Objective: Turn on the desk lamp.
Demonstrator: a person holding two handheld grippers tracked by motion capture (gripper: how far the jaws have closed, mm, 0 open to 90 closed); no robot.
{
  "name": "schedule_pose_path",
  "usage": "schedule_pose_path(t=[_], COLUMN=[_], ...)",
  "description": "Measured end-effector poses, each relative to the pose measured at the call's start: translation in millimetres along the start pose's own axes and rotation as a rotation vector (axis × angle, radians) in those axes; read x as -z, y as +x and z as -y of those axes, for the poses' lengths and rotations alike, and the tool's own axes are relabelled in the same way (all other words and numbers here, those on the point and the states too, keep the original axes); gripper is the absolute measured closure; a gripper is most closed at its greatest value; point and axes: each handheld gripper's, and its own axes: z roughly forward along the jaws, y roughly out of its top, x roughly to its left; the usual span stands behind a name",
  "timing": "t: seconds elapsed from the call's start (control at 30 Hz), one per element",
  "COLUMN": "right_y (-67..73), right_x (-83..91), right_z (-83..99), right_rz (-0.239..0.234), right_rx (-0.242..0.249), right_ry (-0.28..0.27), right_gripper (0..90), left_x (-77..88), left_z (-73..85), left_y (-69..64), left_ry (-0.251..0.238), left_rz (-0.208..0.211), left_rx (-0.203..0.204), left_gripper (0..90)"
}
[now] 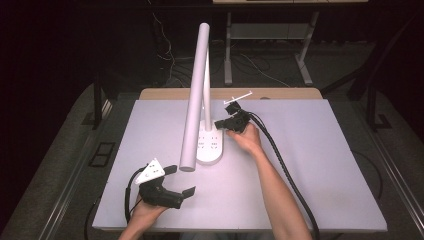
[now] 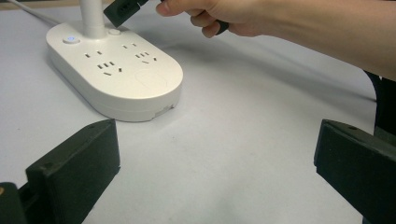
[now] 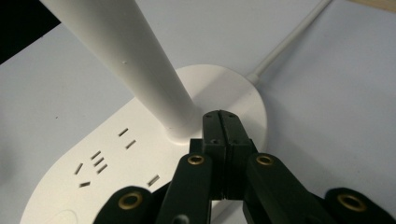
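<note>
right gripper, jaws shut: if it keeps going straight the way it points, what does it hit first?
Most likely the lamp base: the right gripper points down at the top of the base, just beside the foot of the white stem. Its shut tips look almost on the surface already; whether they touch is unclear.

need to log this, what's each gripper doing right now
left gripper: open, holding nothing
right gripper: shut, nothing between the fingers, tips at the lamp base

The table (image 1: 320, 165) had a pale lilac-grey top and stood in a dark room on grey floor (image 1: 65, 145). Beyond the table, loose cables (image 1: 170, 55) lay beside a metal desk frame (image 1: 267, 35).
</note>
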Motion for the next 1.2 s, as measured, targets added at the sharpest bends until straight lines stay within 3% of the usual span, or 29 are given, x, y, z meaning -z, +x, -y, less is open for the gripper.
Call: schedule_pose_path(t=[0.4,0.77,0.83,0.87,0.9,0.97,1.1,1.2], right_y=[1.6,0.7,0.3,0.3,1.3,2.5,4.5,6.8], right_x=[33.8,73.9,84.1,84.1,90.3,93.5,107.0,115.4], right_z=[-5.8,6.0,10.7,10.7,13.7,15.3,20.7,24.6], right_rz=[0.000,-0.009,0.000,0.000,0.005,0.022,0.033,0.035], right_rx=[0.046,0.052,0.041,0.041,0.032,0.036,0.035,0.042], right_ry=[-0.006,-0.046,-0.069,-0.069,-0.068,-0.070,-0.081,-0.076], right_gripper=[89.8,89.6,76.9,76.9,65.4,60.5,40.3,19.0], left_x=[-0.8,-2.1,-2.2,-1.9,-2.0,-2.2,-2.5,-3.0], left_z=[0.1,0.3,0.3,0.2,0.3,0.3,0.3,0.3], left_y=[-0.3,-0.7,-1.1,-1.0,-1.1,-1.2,-1.1,-1.3], left_ry=[0.003,0.004,0.004,0.008,0.008,0.009,0.009,0.008], left_rz=[-0.004,-0.002,-0.002,-0.002,-0.002,-0.003,-0.003,-0.003], left_rx=[-0.001,0.000,0.001,-0.003,-0.001,-0.001,-0.001,-0.001], left_gripper=[0.0,0.0,0.0,0.0,0.0,0.0,0.0,0.0])
